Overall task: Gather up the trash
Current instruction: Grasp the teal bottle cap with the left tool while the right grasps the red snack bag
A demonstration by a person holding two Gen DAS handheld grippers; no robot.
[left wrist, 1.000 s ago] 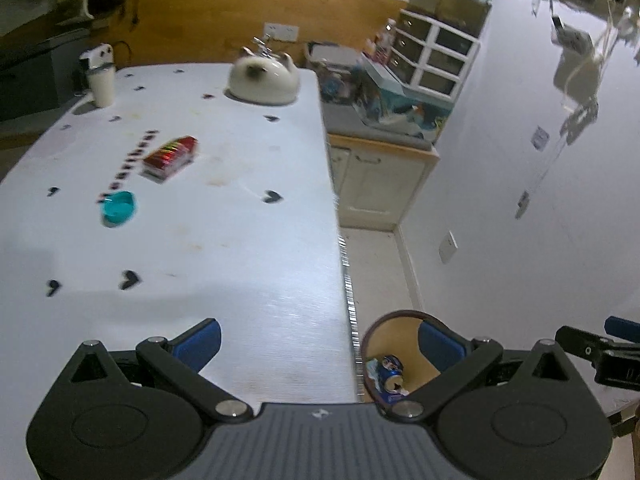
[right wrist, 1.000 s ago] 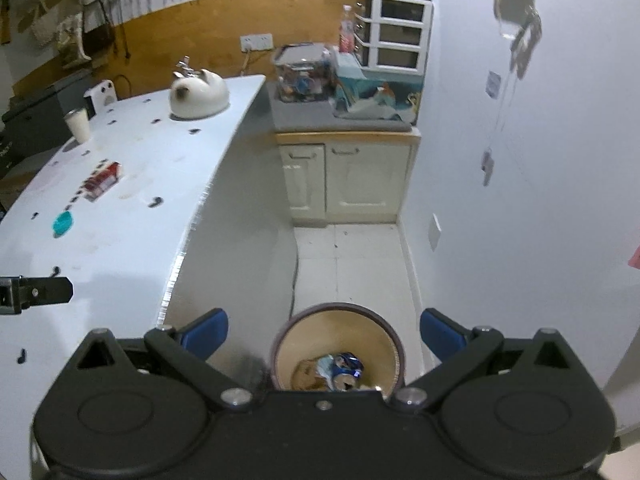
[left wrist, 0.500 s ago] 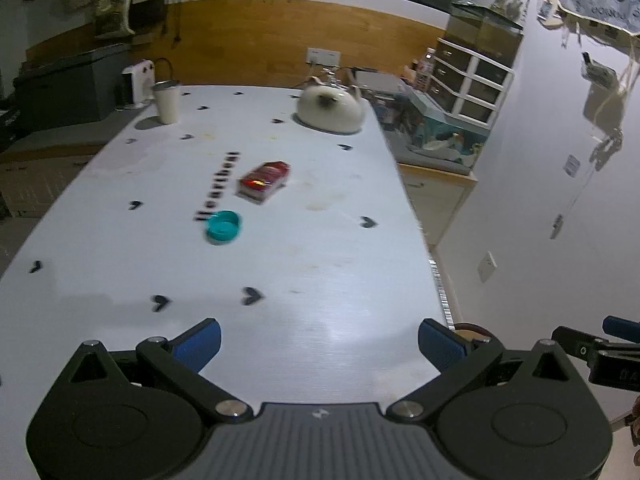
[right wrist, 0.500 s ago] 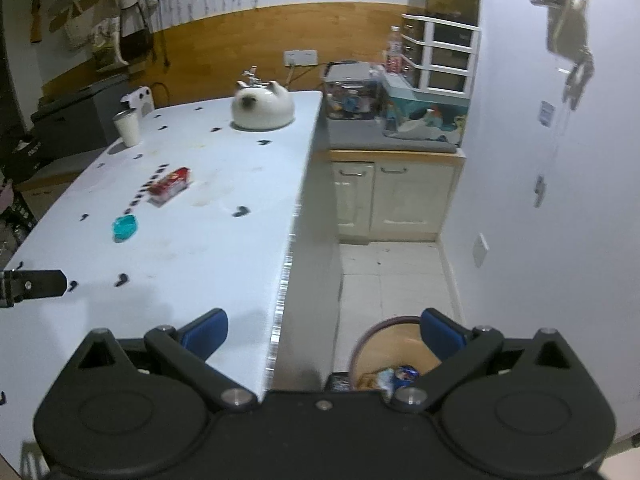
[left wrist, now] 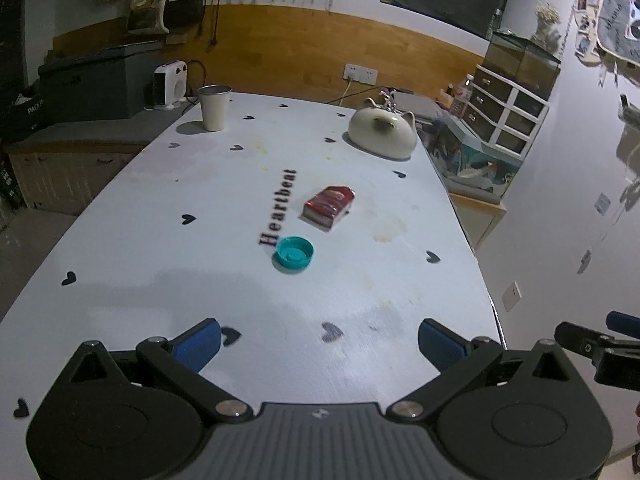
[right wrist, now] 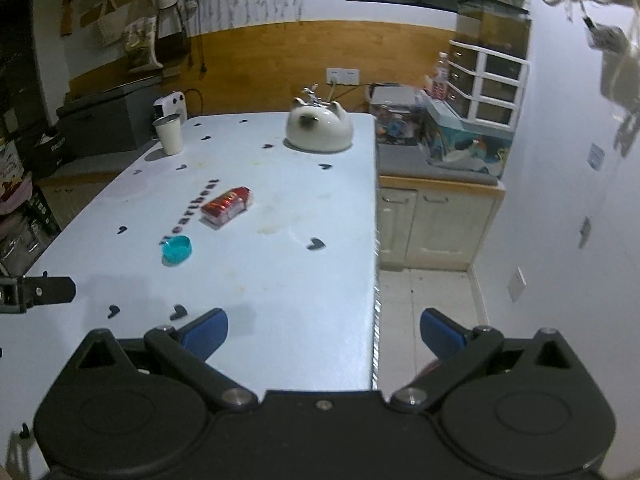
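home room | heart-print table (left wrist: 168,248) | cupboard (right wrist: 436,224) | drawer unit (right wrist: 486,88)

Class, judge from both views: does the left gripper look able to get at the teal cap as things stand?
Probably yes. The left gripper is open, and only bare table lies between it and the teal cap.

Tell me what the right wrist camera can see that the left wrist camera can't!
Only the right wrist view shows the tiled floor beside the table and the cupboard doors. Only the left wrist view gives the word "Heartbeat" sharply enough to read. Both show the white table, teal cap, red packet, metal cup and cat-shaped pot. Both grippers, left and right, are open and empty.
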